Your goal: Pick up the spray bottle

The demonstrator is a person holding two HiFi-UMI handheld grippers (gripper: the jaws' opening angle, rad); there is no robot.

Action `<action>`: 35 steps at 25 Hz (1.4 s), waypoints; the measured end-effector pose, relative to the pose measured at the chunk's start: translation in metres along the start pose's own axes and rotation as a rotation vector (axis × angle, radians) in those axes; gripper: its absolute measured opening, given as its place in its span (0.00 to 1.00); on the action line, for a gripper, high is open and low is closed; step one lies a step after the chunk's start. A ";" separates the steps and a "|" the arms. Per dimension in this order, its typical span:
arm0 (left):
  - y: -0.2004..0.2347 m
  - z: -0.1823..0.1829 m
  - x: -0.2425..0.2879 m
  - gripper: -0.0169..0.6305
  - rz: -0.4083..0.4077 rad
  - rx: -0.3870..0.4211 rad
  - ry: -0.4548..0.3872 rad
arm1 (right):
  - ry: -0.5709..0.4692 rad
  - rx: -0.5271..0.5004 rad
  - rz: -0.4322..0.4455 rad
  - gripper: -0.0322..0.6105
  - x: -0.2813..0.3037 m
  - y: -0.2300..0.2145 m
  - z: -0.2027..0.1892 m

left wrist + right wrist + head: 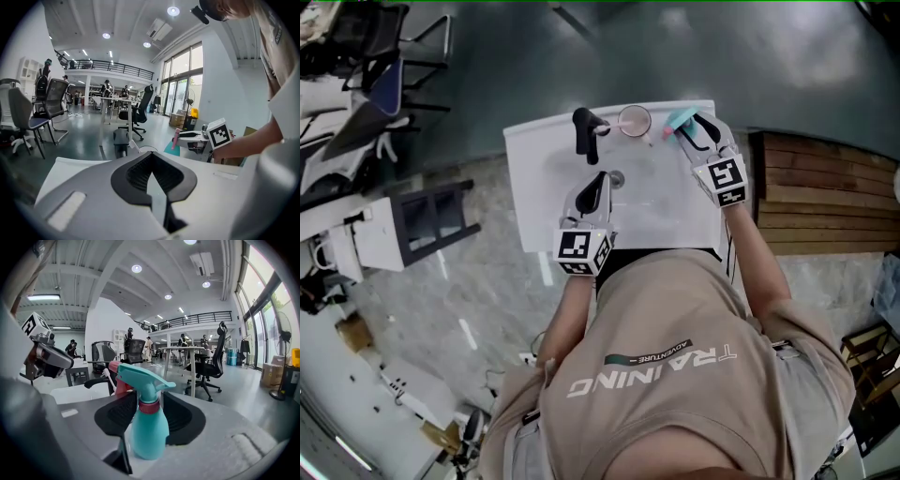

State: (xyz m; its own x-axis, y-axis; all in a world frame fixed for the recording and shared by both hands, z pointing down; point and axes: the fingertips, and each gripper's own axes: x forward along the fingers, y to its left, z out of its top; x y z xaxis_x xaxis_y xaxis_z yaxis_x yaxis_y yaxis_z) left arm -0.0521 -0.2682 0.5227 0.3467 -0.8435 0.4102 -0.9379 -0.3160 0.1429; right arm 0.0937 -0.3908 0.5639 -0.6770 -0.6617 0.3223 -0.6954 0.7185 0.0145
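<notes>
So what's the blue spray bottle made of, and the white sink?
The spray bottle looks like smooth teal plastic with a moulded trigger. The sink looks like glossy white ceramic, going by its sheen, but could be resin.

- White basin [534, 173] carries a black faucet [586, 129] and a pink cup [635, 121] at its back.
- Right gripper [699, 132] is at the teal spray bottle [679, 118].
- Left gripper [596, 184] hangs over the basin.
</notes>
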 end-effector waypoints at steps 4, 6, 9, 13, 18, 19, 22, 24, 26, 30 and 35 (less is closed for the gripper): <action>0.002 0.000 -0.003 0.05 0.012 -0.013 0.004 | -0.012 -0.006 -0.004 0.26 0.001 -0.001 0.002; 0.002 -0.001 -0.003 0.05 0.013 -0.014 0.007 | -0.014 -0.004 -0.009 0.26 0.001 0.000 0.000; 0.002 -0.001 -0.002 0.05 0.014 -0.011 0.009 | -0.015 0.006 -0.017 0.26 0.002 -0.001 -0.005; 0.001 0.002 -0.001 0.05 0.006 -0.005 0.000 | -0.019 0.009 -0.020 0.26 0.002 -0.002 -0.005; 0.002 0.006 -0.014 0.05 -0.006 -0.006 -0.011 | -0.042 0.011 -0.039 0.26 -0.011 0.001 0.012; 0.002 0.005 -0.017 0.05 -0.008 -0.008 -0.011 | -0.042 0.004 -0.040 0.26 -0.015 0.003 0.016; 0.003 0.010 -0.021 0.05 -0.026 -0.008 -0.028 | -0.044 -0.005 -0.065 0.26 -0.027 0.003 0.027; 0.008 0.018 -0.022 0.05 -0.041 -0.005 -0.054 | -0.051 -0.011 -0.089 0.26 -0.033 0.004 0.037; 0.014 0.024 -0.025 0.05 -0.051 -0.003 -0.075 | -0.063 -0.010 -0.105 0.26 -0.039 0.010 0.048; 0.017 0.028 -0.030 0.05 -0.072 -0.002 -0.111 | -0.081 0.003 -0.133 0.26 -0.057 0.019 0.060; 0.013 0.037 -0.027 0.05 -0.103 -0.002 -0.164 | -0.097 -0.023 -0.138 0.26 -0.076 0.026 0.077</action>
State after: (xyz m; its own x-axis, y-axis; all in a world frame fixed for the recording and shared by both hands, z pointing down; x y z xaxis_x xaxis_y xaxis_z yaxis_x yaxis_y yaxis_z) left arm -0.0730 -0.2651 0.4800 0.4373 -0.8664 0.2410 -0.8975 -0.4035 0.1780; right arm 0.1090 -0.3385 0.4670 -0.5964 -0.7712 0.2226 -0.7784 0.6234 0.0740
